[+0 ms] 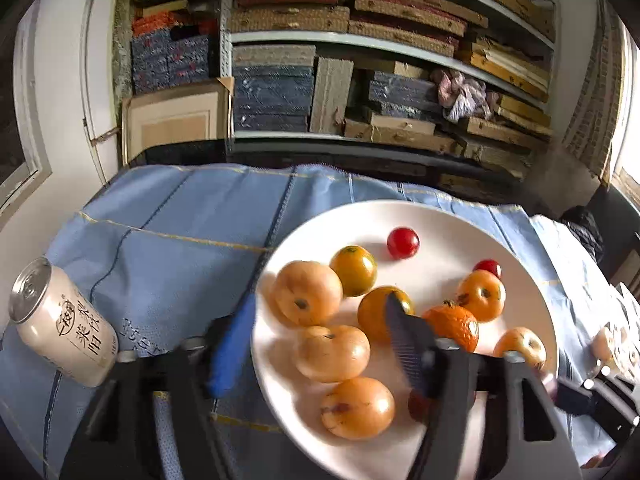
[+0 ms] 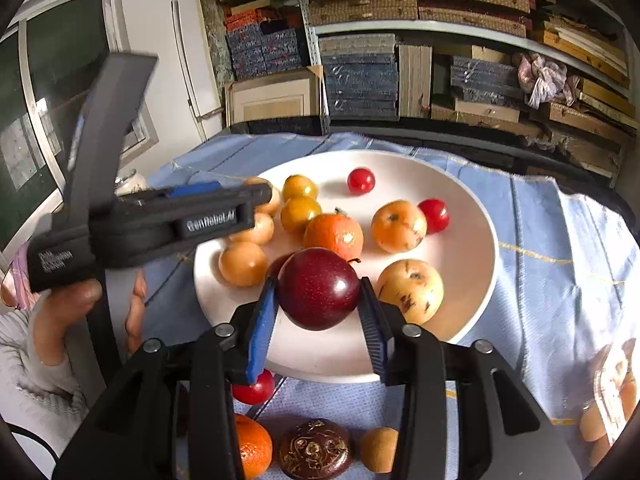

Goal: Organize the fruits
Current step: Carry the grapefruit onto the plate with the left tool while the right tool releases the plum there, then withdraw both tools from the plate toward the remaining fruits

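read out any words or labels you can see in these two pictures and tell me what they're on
"GenRobot.AI": side of the left tongs.
Small white lettering, lower on the same tongs' handle: too blurred to read.
Chinese characters and round logo on the can: too unclear to read reliably.

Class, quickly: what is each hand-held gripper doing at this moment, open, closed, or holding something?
Left hand-held gripper: open, nothing between its fingers, over the white plate.
Right hand-held gripper: fingers around the dark red plum; a gap shows, so apparently open.
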{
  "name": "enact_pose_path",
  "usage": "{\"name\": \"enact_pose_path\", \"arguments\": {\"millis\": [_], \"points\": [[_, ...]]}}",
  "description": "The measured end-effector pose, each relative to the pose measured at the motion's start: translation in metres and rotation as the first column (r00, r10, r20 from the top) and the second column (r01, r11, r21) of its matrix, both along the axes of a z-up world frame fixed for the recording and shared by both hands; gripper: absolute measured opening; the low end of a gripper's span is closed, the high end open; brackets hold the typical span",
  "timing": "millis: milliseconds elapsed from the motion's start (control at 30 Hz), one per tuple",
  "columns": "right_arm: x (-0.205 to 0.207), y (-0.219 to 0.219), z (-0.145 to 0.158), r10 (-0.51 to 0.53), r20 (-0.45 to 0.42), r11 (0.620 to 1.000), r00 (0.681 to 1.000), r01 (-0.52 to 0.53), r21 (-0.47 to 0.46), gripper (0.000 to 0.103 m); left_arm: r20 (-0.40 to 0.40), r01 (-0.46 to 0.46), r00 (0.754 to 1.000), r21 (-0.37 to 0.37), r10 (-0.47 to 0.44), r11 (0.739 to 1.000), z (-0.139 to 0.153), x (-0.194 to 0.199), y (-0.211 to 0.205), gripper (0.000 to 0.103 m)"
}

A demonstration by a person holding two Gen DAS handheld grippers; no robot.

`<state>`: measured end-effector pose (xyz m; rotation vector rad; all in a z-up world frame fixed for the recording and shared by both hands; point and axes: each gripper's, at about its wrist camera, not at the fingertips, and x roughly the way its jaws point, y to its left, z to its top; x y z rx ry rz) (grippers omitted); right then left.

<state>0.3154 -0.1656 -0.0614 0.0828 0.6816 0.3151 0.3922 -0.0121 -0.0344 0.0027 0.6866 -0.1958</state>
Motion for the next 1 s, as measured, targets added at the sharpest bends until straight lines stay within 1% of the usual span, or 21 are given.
{"name": "enact_pose_path", "arguments": {"millis": [33,133,300,367,467,567,667,867,1000], "points": [[0.001,-0.002,0.0,-0.002,0.003,1.0,1.0,0.002,0.003,0.054,0.011,-0.006,1.0,0.003,0.006,1.0,0.001,-0.002,0.0,0.077],[-0.001,-0.004,0.002,-0.008,0.017,1.0,1.0,0.007,0.006,0.056,0.054,-0.026,0.998,0.046,0.024,0.999,0.005,-0.007,-0.003,0.078],[-0.004,-0.007,0.006,-0.009,0.031,1.0,0.999,0.009,0.016,0.056,0.157,-0.046,0.987,0.118,0.027,0.992,0.016,-0.024,-0.015,0.079],[-0.005,-0.008,0.008,-0.008,0.034,1.0,0.999,0.007,0.02,0.057,0.211,-0.054,0.977,0.149,0.022,0.987,0.021,-0.033,-0.021,0.079],[-0.008,-0.01,0.012,-0.006,0.039,1.0,0.999,0.005,0.028,0.057,0.26,-0.059,0.965,0.169,0.013,0.984,0.029,-0.046,-0.026,0.079],[-0.015,-0.011,0.018,-0.007,0.045,0.999,0.999,0.005,0.042,0.057,0.293,-0.068,0.956,0.181,0.012,0.981,0.037,-0.059,-0.028,0.079],[-0.025,-0.016,0.025,-0.015,0.059,0.998,0.998,0.012,0.055,0.058,0.313,-0.074,0.95,0.189,0.012,0.979,0.045,-0.075,-0.026,0.079],[-0.054,-0.021,0.034,-0.019,0.07,0.997,0.997,0.013,0.08,0.06,0.319,-0.101,0.947,0.211,0.029,0.972,0.05,-0.103,-0.011,0.081],[-0.085,-0.023,0.035,-0.013,0.084,0.997,0.996,0.007,0.074,0.064,0.317,-0.098,0.948,0.24,0.018,0.966,0.051,-0.13,-0.002,0.082]]}}
